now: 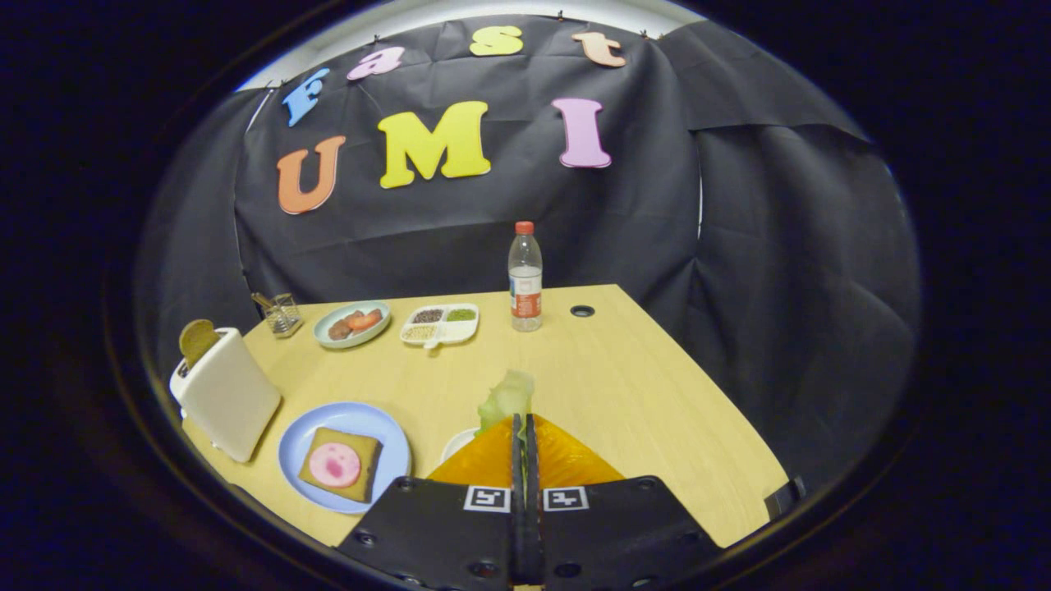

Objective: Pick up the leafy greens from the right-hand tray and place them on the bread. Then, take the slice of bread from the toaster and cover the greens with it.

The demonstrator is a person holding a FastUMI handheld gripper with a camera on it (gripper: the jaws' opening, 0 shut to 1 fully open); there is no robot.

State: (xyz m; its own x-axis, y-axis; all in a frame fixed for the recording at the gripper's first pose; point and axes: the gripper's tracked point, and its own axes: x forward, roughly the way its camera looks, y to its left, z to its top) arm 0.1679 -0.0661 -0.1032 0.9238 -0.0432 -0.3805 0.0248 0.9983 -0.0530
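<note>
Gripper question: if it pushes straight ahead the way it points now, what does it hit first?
Shut on the leafy greens, the gripper points over bare table. The water bottle stands roughly on that line and looks like the first obstacle, though depth is unclear.

From my seat the light reads even and soft, falling from overhead, with a pale strip glowing above the booth wall. The wooden table [624,386] is bright without glare. The toaster [226,392], left of the fingers, throws only a faint shadow at its base. Fisheye bending is strong: the table's edges curve, and detail smears toward the rim. The gripper [524,439], fingers pressed together on the leafy greens [507,398], looks slightly soft up close, while the bottle [525,279] beyond stays fairly crisp.
</note>
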